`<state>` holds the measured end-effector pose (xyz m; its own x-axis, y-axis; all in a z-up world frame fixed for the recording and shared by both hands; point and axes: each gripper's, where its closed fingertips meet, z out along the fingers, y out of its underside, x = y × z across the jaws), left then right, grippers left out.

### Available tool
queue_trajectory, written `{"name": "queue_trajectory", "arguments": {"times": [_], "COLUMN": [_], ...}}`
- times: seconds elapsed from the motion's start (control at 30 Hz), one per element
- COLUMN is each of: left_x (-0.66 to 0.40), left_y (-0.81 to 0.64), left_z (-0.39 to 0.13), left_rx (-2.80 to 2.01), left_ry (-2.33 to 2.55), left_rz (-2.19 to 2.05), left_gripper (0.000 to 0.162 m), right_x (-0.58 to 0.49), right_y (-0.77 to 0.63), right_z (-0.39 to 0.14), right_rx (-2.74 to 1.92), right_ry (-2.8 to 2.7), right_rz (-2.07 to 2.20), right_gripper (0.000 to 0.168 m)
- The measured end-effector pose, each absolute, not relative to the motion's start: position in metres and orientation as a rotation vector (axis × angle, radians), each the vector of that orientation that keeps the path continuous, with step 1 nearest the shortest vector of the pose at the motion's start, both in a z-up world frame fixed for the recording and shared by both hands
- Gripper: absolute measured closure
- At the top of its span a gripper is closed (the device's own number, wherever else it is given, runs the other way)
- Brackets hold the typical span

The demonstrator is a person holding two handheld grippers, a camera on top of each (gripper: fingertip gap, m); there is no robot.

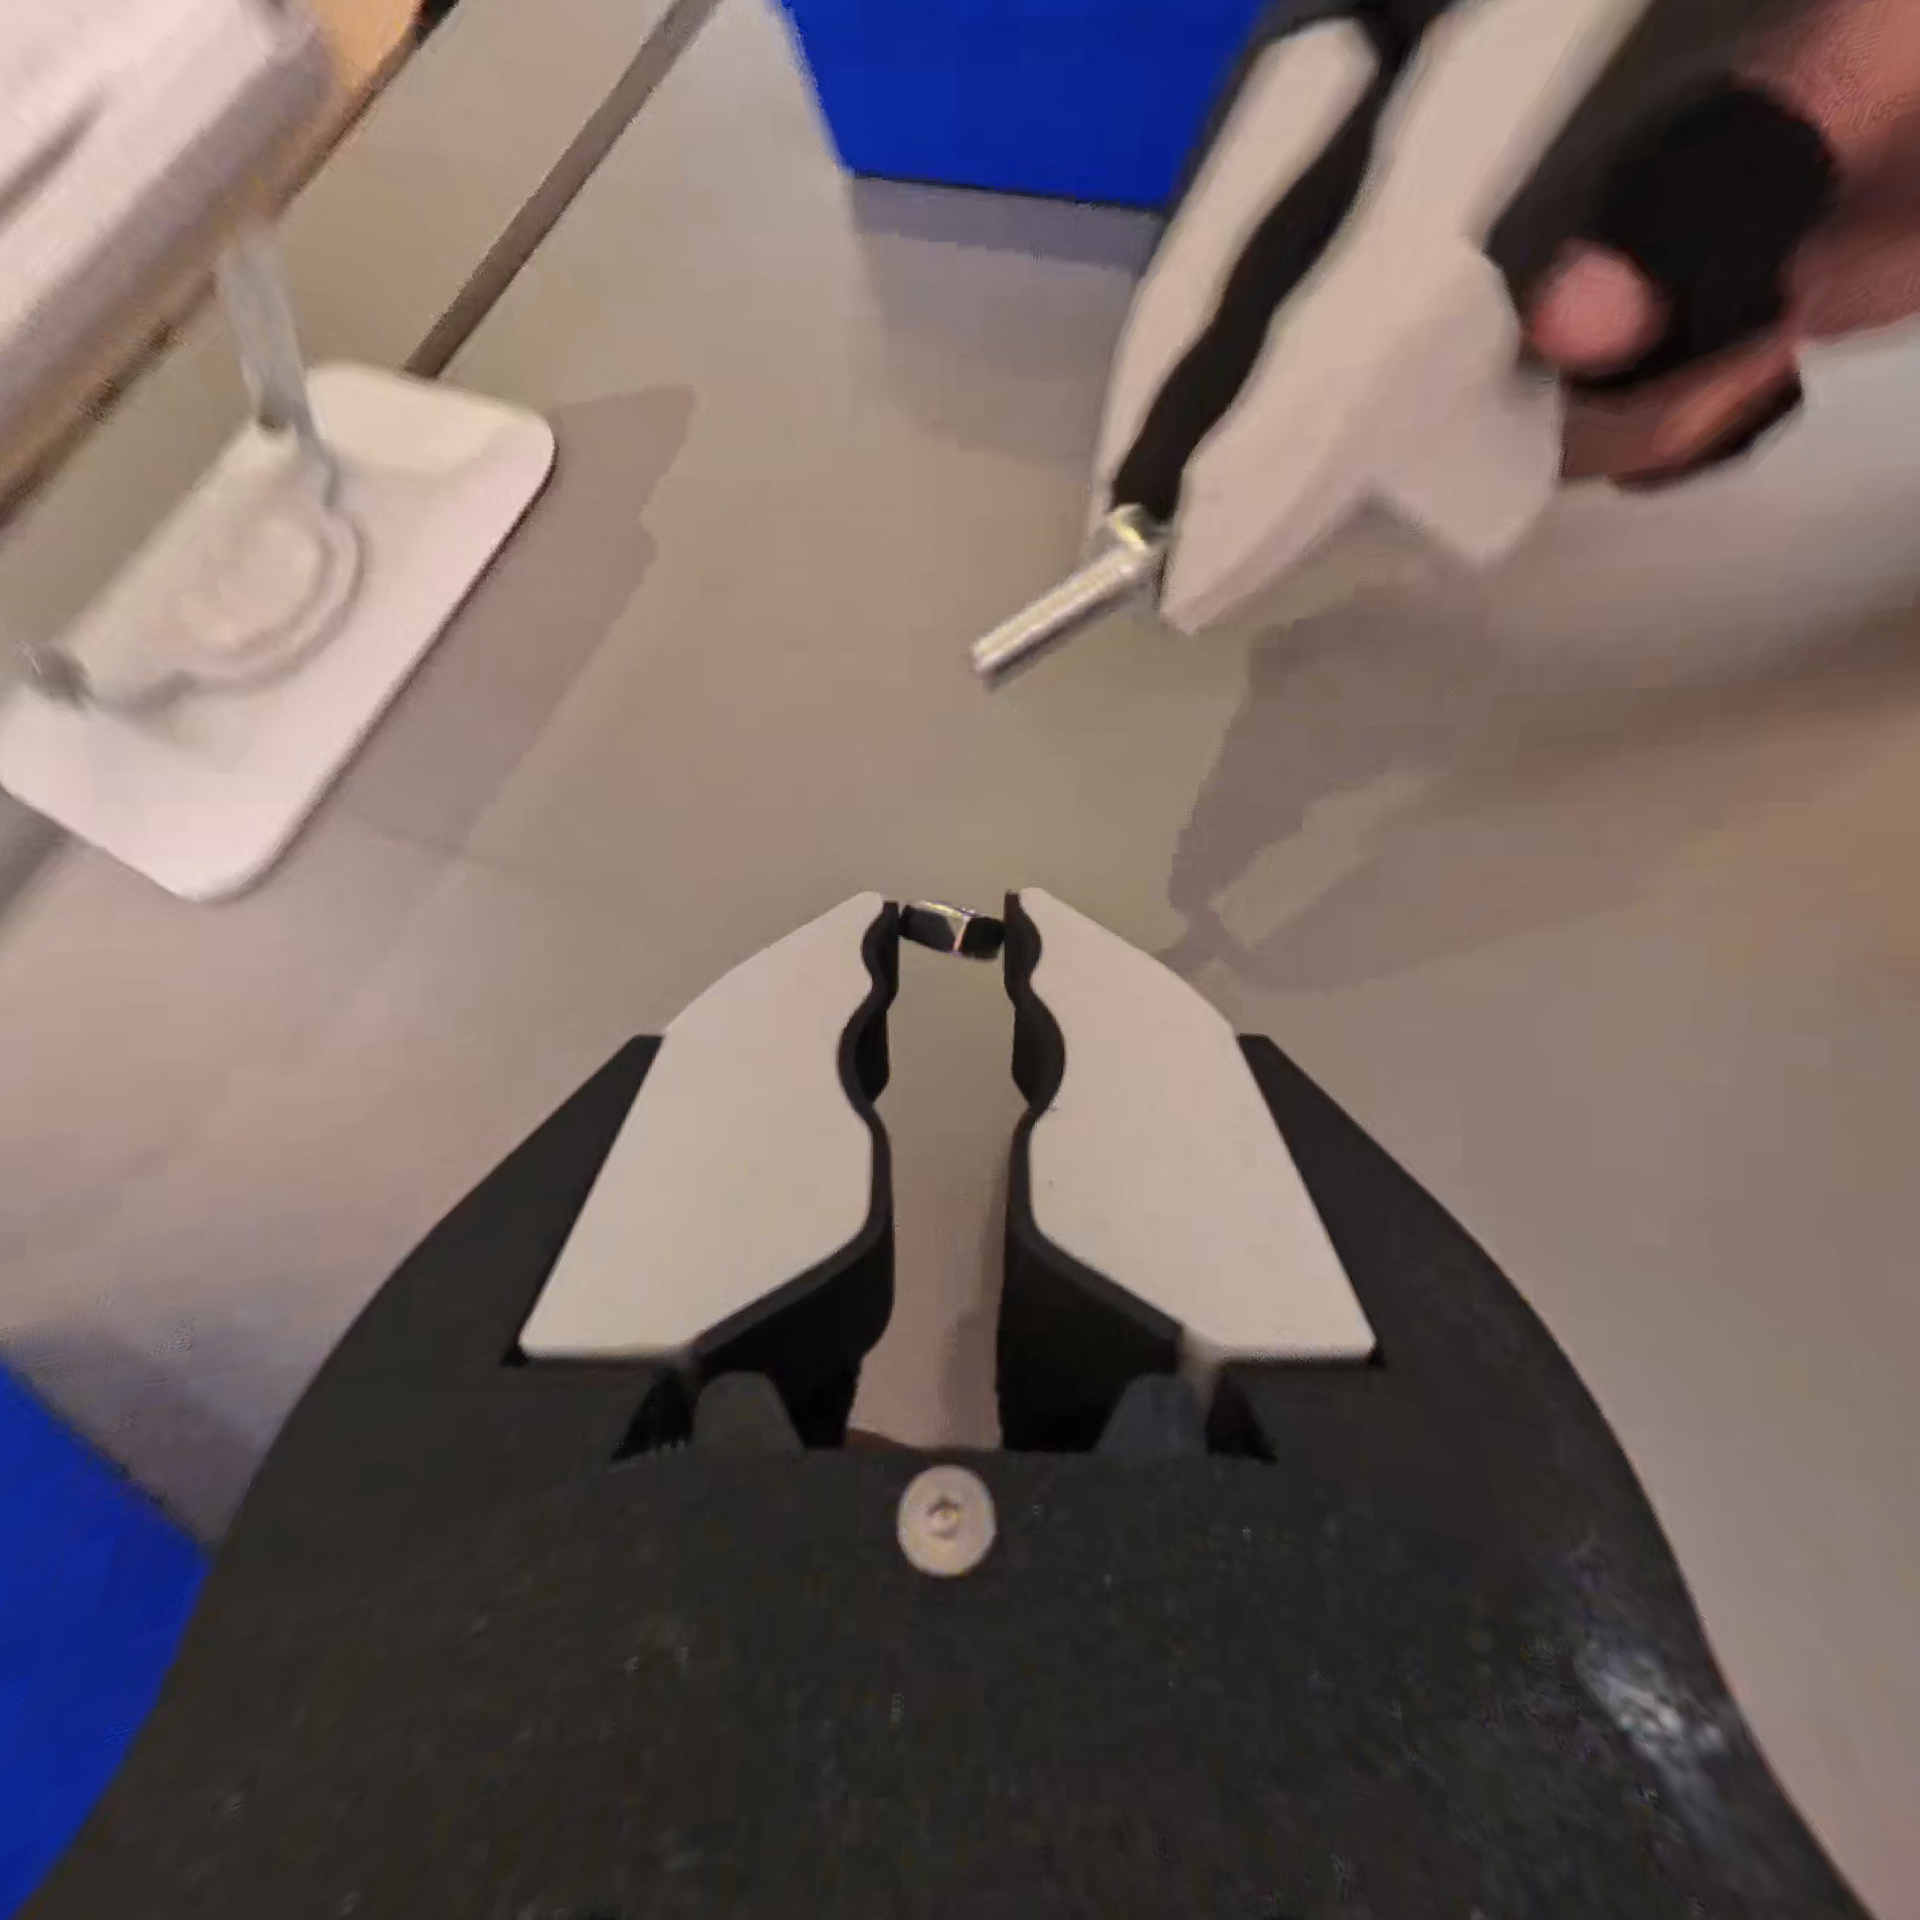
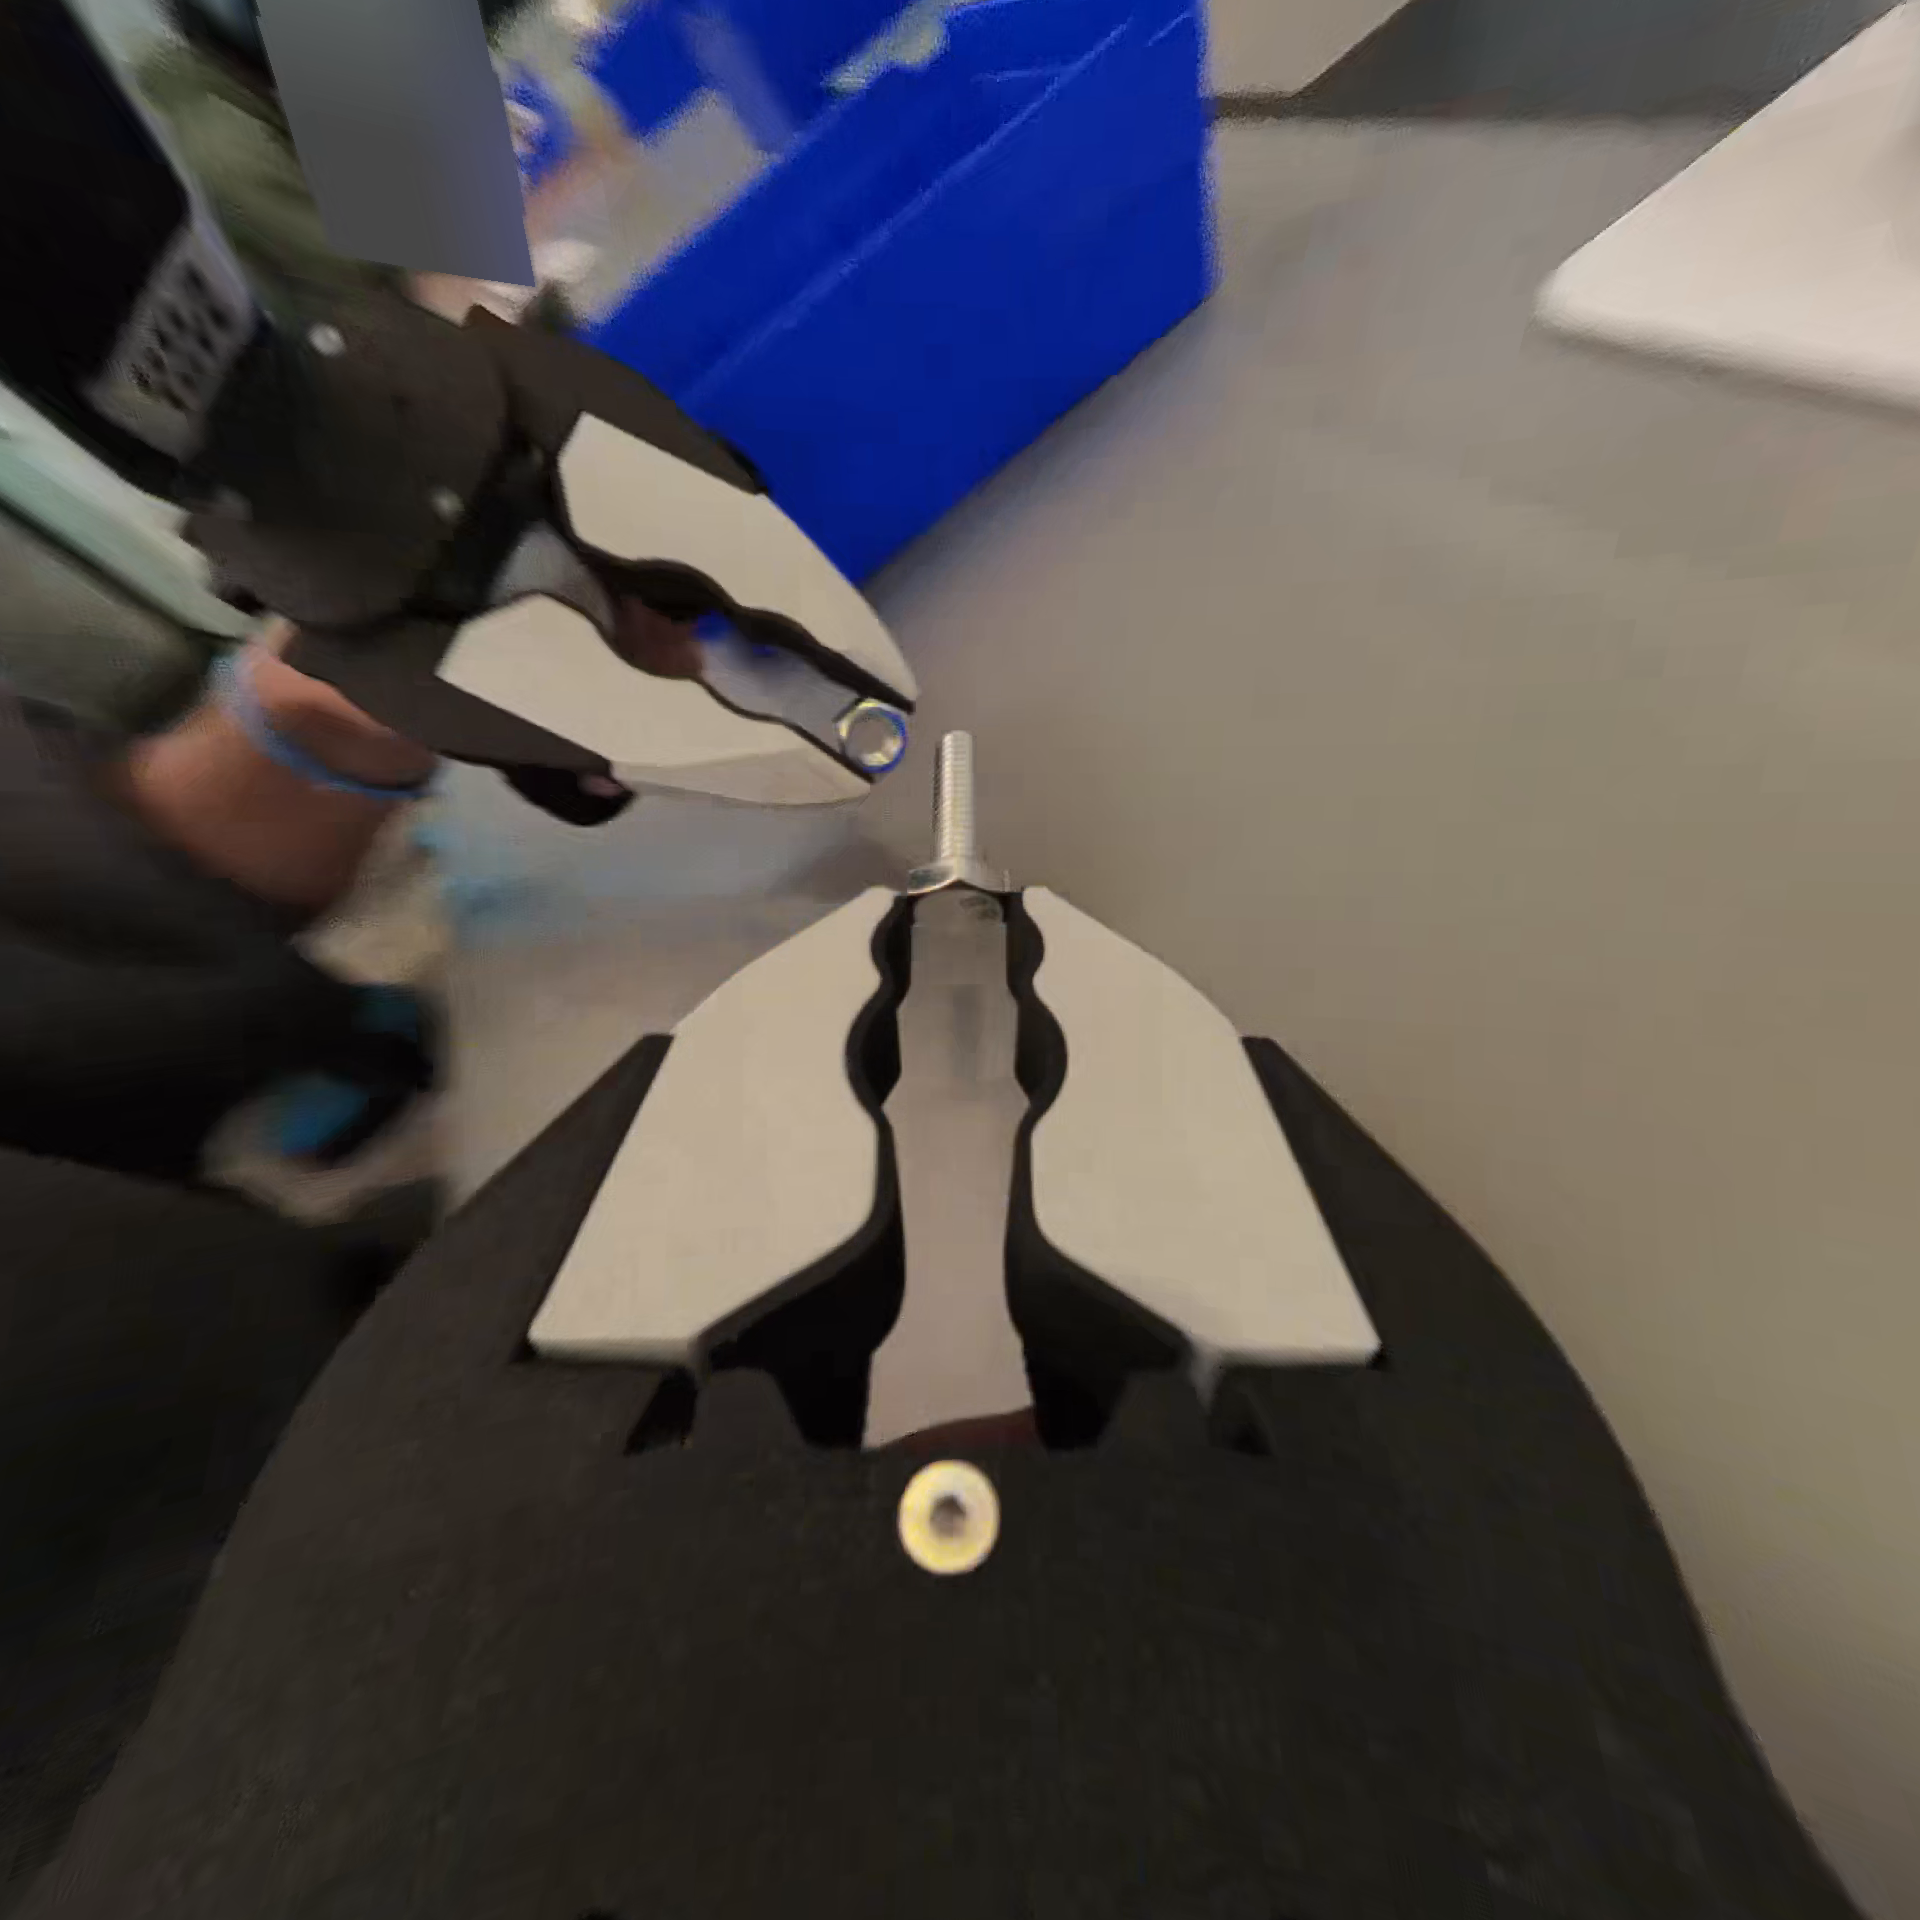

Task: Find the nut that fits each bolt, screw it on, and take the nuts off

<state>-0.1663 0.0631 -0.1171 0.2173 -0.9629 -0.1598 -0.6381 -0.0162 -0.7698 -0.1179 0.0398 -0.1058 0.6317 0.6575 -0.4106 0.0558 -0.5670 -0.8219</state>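
Observation:
My left gripper (image 1: 948, 916) is shut on a small silver hex nut (image 1: 951, 928) held at its fingertips above the grey table. It also shows in the right wrist view (image 2: 878, 743) with the nut (image 2: 873, 736) facing the bolt tip. My right gripper (image 2: 958, 896) is shut on the head of a silver bolt (image 2: 953, 810), its threaded shaft pointing forward. In the left wrist view the right gripper (image 1: 1138, 561) comes in from the upper right with the bolt (image 1: 1049, 608) pointing down-left toward the nut. Nut and bolt tip are close but apart.
A blue bin (image 2: 935, 291) stands at the back of the table, also seen in the left wrist view (image 1: 1018, 94). A white flat stand base with a metal rod (image 1: 270, 623) is at the left. A person's hand (image 1: 1683, 312) holds the right gripper.

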Motion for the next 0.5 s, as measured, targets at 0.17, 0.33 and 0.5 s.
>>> {"name": "queue_trajectory", "arguments": {"times": [0.17, 0.33, 0.5], "left_x": [-0.151, -0.162, -0.173], "left_y": [0.078, 0.079, 0.072], "left_z": [-0.163, -0.187, -0.191], "left_rx": [-1.952, -1.995, -1.96], "left_ry": [1.315, 1.402, 1.471], "left_rz": [-0.716, -0.611, -0.564], "left_gripper": [0.144, 0.143, 0.143], "right_x": [-0.093, -0.093, -0.095], "right_y": [0.051, 0.048, 0.047], "right_z": [-0.122, -0.116, -0.115], "right_rx": [-2.018, -2.006, -2.001], "right_ry": [-0.622, -0.632, -0.606], "right_rz": [0.535, 0.538, 0.622], "right_gripper": [0.151, 0.151, 0.151]}}
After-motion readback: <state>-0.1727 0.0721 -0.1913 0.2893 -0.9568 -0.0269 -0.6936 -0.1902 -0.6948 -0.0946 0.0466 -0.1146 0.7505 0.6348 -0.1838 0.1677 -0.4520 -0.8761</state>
